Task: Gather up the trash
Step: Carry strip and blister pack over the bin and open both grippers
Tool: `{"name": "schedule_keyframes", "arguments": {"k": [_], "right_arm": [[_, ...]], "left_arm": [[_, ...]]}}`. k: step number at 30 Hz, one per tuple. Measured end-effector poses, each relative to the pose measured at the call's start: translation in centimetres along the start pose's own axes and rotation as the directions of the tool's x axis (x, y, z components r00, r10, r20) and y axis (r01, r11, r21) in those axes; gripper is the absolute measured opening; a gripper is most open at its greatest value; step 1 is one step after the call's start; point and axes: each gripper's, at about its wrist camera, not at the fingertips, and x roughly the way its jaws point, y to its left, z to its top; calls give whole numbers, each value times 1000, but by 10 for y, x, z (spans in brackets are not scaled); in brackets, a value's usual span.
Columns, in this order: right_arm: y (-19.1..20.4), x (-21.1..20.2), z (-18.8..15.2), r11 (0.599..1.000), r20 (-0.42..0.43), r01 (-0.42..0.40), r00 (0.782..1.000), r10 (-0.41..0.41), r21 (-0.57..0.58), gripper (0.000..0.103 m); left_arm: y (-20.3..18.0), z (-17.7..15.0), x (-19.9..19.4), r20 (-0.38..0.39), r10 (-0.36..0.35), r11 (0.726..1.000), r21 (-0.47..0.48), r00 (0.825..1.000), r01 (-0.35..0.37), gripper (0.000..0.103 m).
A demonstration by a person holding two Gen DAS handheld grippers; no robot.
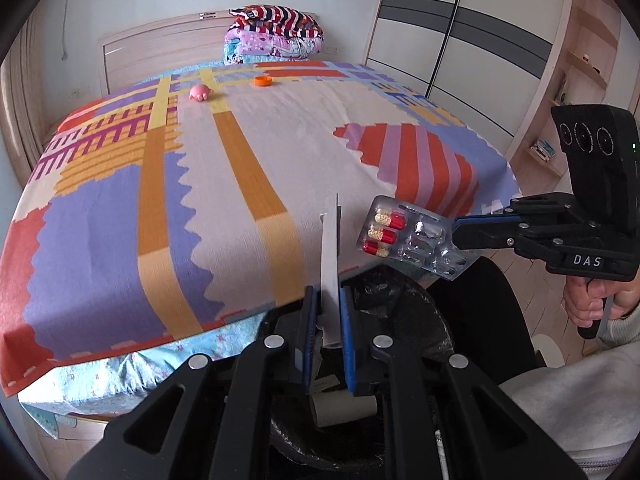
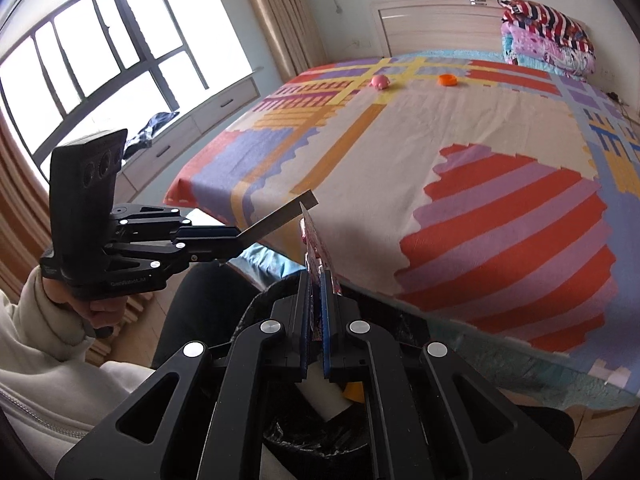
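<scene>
Left gripper (image 1: 330,312) clamped on white card strip (image 1: 330,256), held edge-on above black-lined bin (image 1: 404,304) below.
Right gripper (image 2: 316,300) pinched tight on blister pack (image 1: 412,236) by one end, pack above bin rim.
Likely handling: strip light, fairly stiff, thin; grip low on flat faces.
Pack light, slick foil, crushable blisters; edge grip suits.
Farther off on bed (image 1: 120,220): pink toy (image 1: 199,92), orange cap (image 1: 263,81), well apart from both grippers.
</scene>
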Motion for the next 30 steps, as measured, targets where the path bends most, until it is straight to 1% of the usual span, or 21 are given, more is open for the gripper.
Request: {"name": "schedule_keyframes", "arguments": {"k": [7,9,11,13,16,20,22,27,30], "right_arm": [[-3,13,-16,1000,-58,12,998,-12,9,5],[-5,21,-20,1000,-79,30,996,-29,8,5],[-6,30,-24,999,-107,52,993,-52,2,5],[-7,38,-27,999,-130,52,990,-51,6,5],[-11,51,-32,998,-168,60,984,-58,11,5],[-13,66,-38,997,-211,71,975,-68,9,5],[-12,74,-40,995,-233,95,968,-96,-14,5],[-13,93,-46,993,-288,115,951,-115,-15,5],[-13,101,-48,993,-311,120,943,-117,-9,6]], "left_arm": [[-6,-18,23,-75,-21,1000,4,997,22,11],[-6,-23,32,-97,-28,1000,3,995,29,11],[-5,-28,42,-124,-19,1000,4,992,19,11],[-6,-33,51,-151,-7,1000,5,989,7,11],[-4,-42,66,-194,-13,1000,-1,981,13,11],[-1,-54,87,-255,-22,1000,-18,967,18,11],[1,-59,97,-285,-30,999,-27,958,24,11],[2,-68,114,-329,-38,999,-36,944,28,11],[2,-70,119,-344,-32,999,-41,938,19,11]]}}
